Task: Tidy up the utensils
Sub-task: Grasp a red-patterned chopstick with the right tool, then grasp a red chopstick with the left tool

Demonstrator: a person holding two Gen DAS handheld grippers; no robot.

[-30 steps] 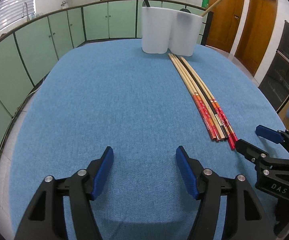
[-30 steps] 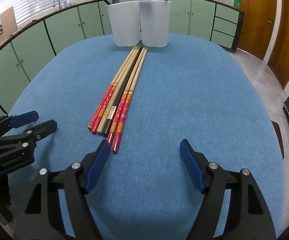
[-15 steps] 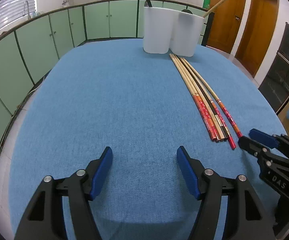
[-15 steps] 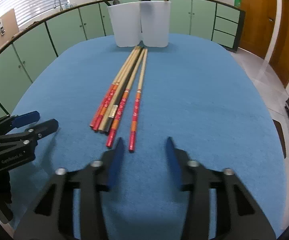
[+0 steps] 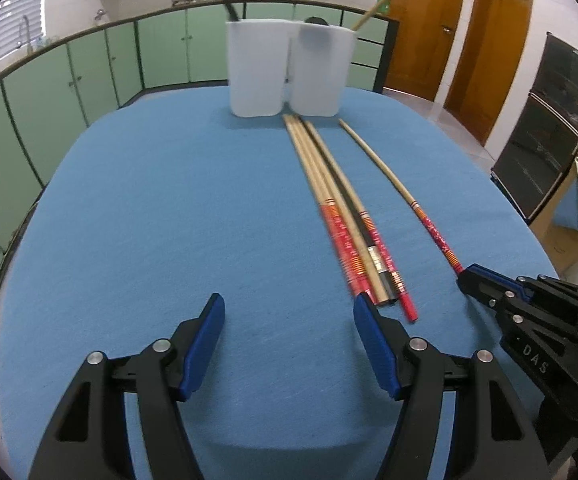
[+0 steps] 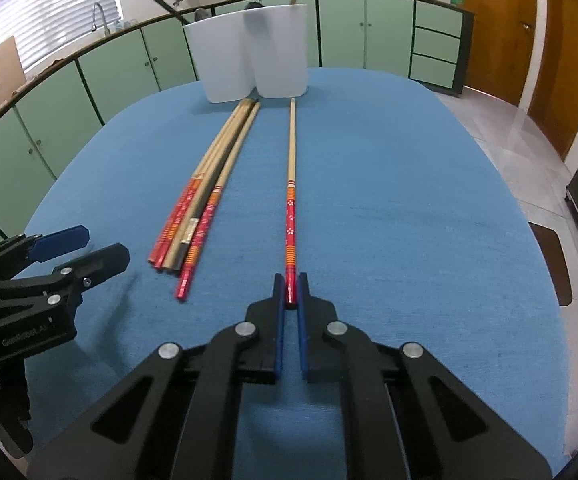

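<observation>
A bundle of long wooden chopsticks (image 5: 341, 216) with red ends lies on the blue table; it also shows in the right wrist view (image 6: 205, 196). One red-ended chopstick (image 6: 291, 184) lies apart to their right, also seen in the left wrist view (image 5: 393, 184). My right gripper (image 6: 290, 292) is shut on its red end, and shows at the right of the left wrist view (image 5: 465, 278). My left gripper (image 5: 289, 320) is open and empty, just left of the bundle's near ends. Two white holders (image 5: 285, 68) with a few utensils stand at the far end.
The blue table (image 5: 149, 200) has rounded edges, with a drop on all sides. Green cabinets (image 5: 89, 68) run behind and to the left. Wooden doors (image 5: 477, 40) and a dark oven (image 5: 549, 120) stand on the right.
My right gripper closed on the red end of one chopstick and pulled it to the right, away from the bundle. My left gripper moved forward toward the holders, staying open.
</observation>
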